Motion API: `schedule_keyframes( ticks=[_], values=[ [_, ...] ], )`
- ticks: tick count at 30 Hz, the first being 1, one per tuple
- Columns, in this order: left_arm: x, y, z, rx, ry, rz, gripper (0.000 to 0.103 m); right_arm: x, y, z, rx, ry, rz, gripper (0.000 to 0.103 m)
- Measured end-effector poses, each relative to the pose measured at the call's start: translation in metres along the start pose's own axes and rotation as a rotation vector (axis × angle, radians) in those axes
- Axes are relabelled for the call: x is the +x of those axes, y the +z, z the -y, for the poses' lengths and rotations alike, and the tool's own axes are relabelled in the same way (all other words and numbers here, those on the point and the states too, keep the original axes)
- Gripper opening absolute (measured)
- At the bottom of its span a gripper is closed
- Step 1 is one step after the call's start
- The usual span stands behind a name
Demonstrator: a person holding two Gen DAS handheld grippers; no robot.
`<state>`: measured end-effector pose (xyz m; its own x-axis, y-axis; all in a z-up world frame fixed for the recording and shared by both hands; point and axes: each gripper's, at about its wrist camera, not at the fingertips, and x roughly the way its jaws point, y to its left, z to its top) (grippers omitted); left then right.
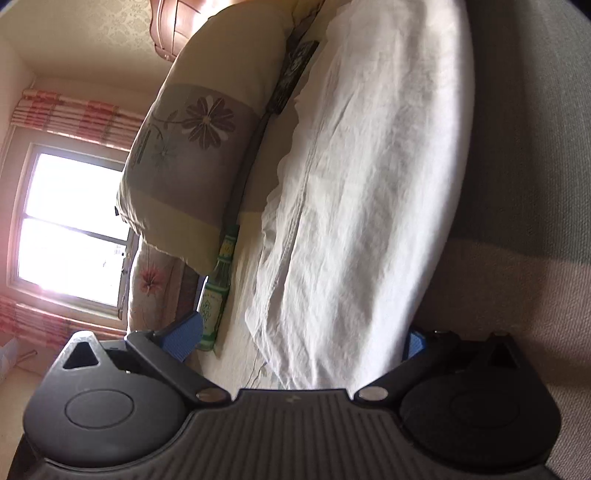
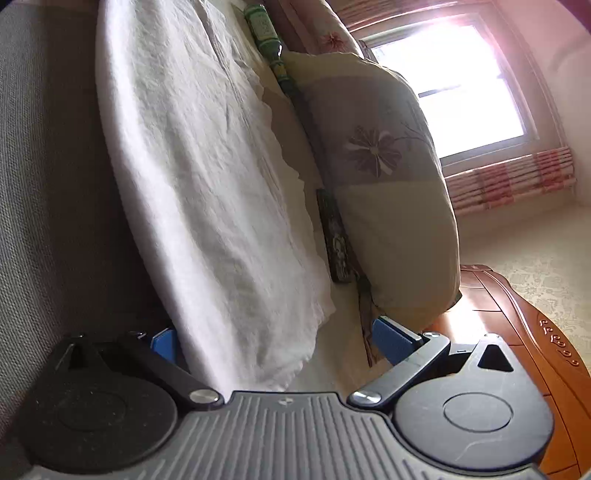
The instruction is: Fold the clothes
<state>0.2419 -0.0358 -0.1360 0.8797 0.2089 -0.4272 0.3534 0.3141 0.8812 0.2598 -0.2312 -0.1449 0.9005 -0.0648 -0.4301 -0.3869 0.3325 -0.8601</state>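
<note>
A wrinkled white garment (image 1: 362,184) lies stretched out on a pale bed sheet (image 1: 255,184), with a long seam running down it. My left gripper (image 1: 299,341) is open, and its blue pads (image 1: 184,339) stand wide apart on either side of one end of the garment. The right wrist view shows the same white garment (image 2: 207,184) from its other end. My right gripper (image 2: 279,343) is open too, its blue pads (image 2: 393,339) straddling that end. Neither gripper pinches the cloth.
A grey fabric surface (image 1: 535,147) (image 2: 44,184) borders the garment's outer side. On the other side lie a flowered pillow (image 1: 192,147) (image 2: 388,166), a green bottle (image 1: 218,291) (image 2: 266,33) and a flat dark object (image 1: 295,70) (image 2: 336,240). A wooden headboard (image 2: 517,332) and bright window (image 2: 454,85) stand beyond.
</note>
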Motion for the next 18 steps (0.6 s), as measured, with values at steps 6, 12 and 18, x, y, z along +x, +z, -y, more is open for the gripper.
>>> schedule_keyframes(
  ticks=[6,12,18],
  values=[
    [-0.006,0.022,0.017,0.060,0.036,0.079,0.102,-0.006,0.022,-0.011,-0.030,-0.001,0.065,0.103],
    [-0.002,0.029,0.024,0.146,0.065,0.109,0.102,-0.002,0.031,-0.016,-0.026,0.012,0.117,0.103],
    [0.010,0.014,0.021,0.213,0.100,0.056,0.101,0.007,-0.005,0.000,-0.045,-0.040,0.000,0.103]
  ],
)
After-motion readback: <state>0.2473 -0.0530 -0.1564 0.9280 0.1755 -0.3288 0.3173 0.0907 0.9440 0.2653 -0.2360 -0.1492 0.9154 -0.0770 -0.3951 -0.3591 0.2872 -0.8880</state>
